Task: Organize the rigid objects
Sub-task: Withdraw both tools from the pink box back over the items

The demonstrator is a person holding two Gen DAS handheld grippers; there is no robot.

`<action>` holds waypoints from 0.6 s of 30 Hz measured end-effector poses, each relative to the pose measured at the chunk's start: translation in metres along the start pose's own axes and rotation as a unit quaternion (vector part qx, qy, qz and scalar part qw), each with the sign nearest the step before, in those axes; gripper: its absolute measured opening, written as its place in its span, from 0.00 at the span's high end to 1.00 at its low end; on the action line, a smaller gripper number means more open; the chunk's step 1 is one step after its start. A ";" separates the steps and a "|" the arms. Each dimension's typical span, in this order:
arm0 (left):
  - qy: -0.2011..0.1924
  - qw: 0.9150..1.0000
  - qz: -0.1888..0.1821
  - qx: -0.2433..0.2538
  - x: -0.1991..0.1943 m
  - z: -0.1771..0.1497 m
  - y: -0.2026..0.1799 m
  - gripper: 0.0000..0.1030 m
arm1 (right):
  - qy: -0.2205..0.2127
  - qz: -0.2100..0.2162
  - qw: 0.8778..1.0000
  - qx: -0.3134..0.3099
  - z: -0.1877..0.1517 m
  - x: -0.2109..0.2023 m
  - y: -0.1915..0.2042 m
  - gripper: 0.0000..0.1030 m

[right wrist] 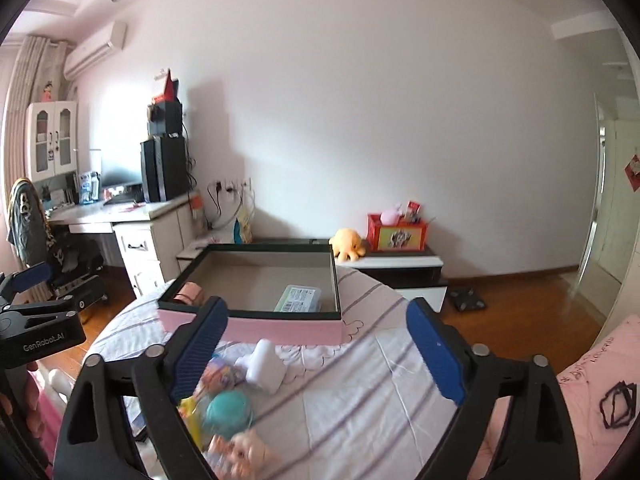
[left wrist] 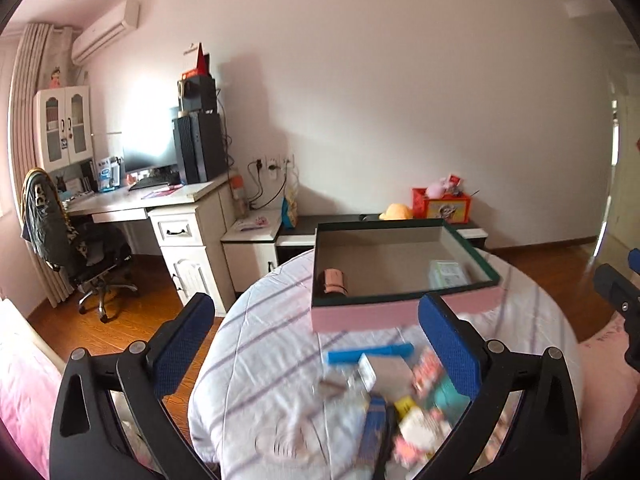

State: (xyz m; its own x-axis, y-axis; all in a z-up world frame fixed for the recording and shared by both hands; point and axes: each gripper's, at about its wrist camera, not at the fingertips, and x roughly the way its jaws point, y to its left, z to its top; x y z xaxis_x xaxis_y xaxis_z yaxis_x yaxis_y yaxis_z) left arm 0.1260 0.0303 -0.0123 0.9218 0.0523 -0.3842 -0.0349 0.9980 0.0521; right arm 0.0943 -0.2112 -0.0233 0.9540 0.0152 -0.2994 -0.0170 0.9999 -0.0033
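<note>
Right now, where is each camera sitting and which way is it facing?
Left wrist: on the left gripper, open, looking over the pile of small items at the pink box; right gripper's edge shows far right.
Right wrist: on the right gripper, open, facing the same box from farther right; the left gripper shows at left.
Both share the box, striped table cover, desk.

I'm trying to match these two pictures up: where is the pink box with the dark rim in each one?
Left wrist view: the pink box sits right of centre, on the striped cloth.
Right wrist view: the pink box sits left of centre, behind the left finger.
Shared landmark: the red toy bin by the wall.
</note>
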 end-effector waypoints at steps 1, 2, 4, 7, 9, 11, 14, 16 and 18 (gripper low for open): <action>-0.002 1.000 -0.001 0.000 -0.012 -0.006 0.001 0.00 | -0.007 -0.002 1.000 0.000 -0.004 -0.011 0.001 0.05; -0.003 1.000 -0.002 -0.001 -0.020 -0.010 0.001 0.00 | -0.013 -0.005 1.000 -0.002 -0.008 -0.024 0.003 0.00; -0.003 1.000 -0.008 -0.003 -0.037 -0.021 0.000 0.00 | -0.017 -0.002 1.000 -0.004 -0.015 -0.038 0.004 0.00; -0.003 1.000 -0.016 0.000 -0.054 -0.033 -0.001 0.00 | -0.011 0.005 1.000 -0.005 -0.025 -0.052 0.006 0.00; -0.001 1.000 -0.021 0.005 -0.062 -0.039 -0.003 0.00 | -0.001 0.010 1.000 -0.001 -0.032 -0.057 0.007 0.00; 0.002 1.000 -0.027 0.011 -0.068 -0.047 -0.005 0.00 | 0.008 0.011 1.000 -0.001 -0.040 -0.063 0.008 0.00; 0.011 0.999 -0.032 0.015 -0.070 -0.056 -0.011 0.00 | 0.020 0.006 1.000 -0.002 -0.052 -0.067 0.006 0.00; 0.018 0.999 -0.037 0.021 -0.070 -0.062 -0.017 0.00 | 0.028 0.004 1.000 0.000 -0.059 -0.068 0.004 0.00; 0.023 0.998 -0.041 0.031 -0.069 -0.069 -0.024 0.00 | 0.035 0.002 0.999 0.003 -0.063 -0.067 0.001 0.00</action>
State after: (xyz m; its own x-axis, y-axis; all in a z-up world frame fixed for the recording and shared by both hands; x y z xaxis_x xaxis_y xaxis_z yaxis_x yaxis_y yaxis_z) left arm 0.0360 0.0047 -0.0510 0.9016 -0.0274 -0.4317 0.0660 0.9950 0.0747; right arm 0.0118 -0.2119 -0.0636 0.9304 0.0191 -0.3661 -0.0187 0.9998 0.0046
